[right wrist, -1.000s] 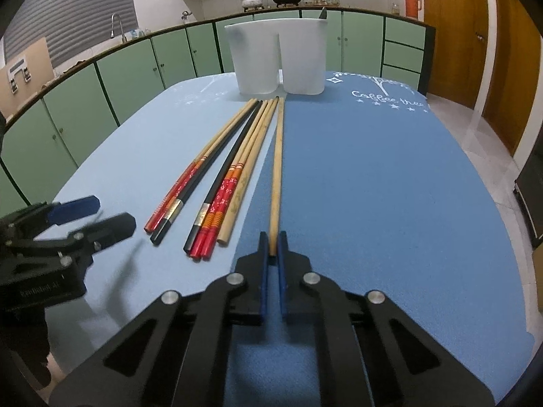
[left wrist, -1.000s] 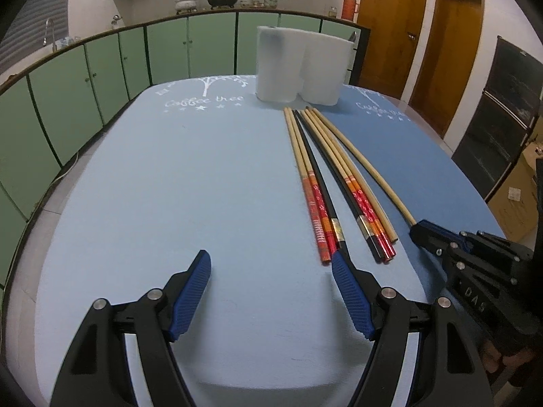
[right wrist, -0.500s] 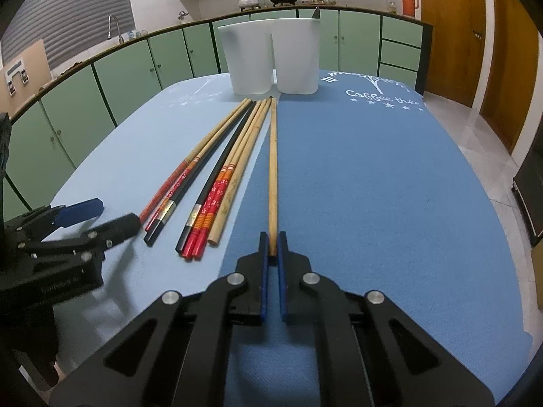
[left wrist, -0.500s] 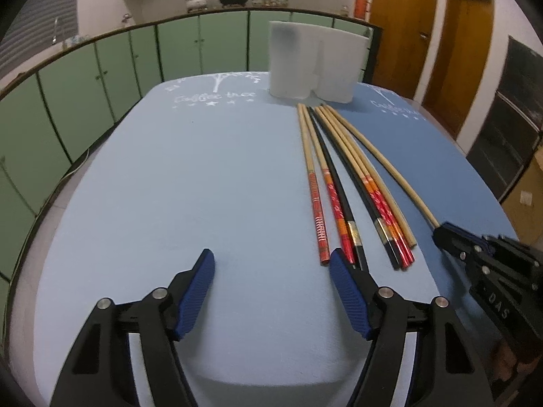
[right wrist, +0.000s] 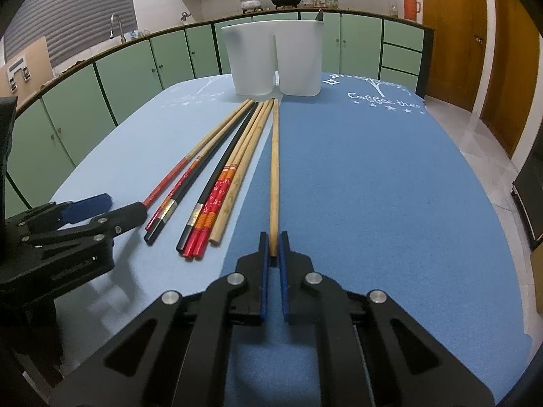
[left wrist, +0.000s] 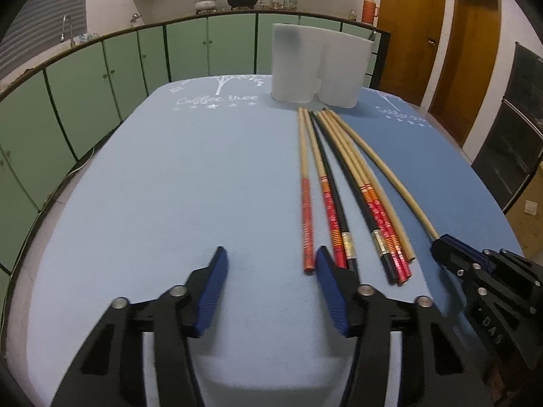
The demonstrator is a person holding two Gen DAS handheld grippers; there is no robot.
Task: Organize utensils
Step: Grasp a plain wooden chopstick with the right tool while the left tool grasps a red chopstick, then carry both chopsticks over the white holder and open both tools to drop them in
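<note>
Several chopsticks (left wrist: pixel 339 196) lie side by side on the blue table, their far tips toward a white two-compartment holder (left wrist: pixel 319 68) (right wrist: pixel 275 57). My left gripper (left wrist: pixel 271 261) hovers at their near ends with its jaws closing. The near end of the leftmost red-ended chopstick (left wrist: pixel 307 237) lies just inside its right finger (left wrist: pixel 331 288), and no pad presses on it. My right gripper (right wrist: pixel 273 240) is shut on the near end of a plain wooden chopstick (right wrist: pixel 274 169), which lies a little apart on the right of the bundle. In the left wrist view, the right gripper (left wrist: pixel 441 242) shows at the lower right.
The tablecloth (right wrist: pixel 373 186) is light blue on the left and darker blue on the right. Green cabinets (left wrist: pixel 85 84) curve round behind the table. Wooden doors (left wrist: pixel 441 44) stand at the right. The near table edge runs just below both grippers.
My left gripper's jaws have narrowed, and its right finger now sits against the near ends of the leftmost chopsticks. My right gripper stays shut on the plain chopstick.
</note>
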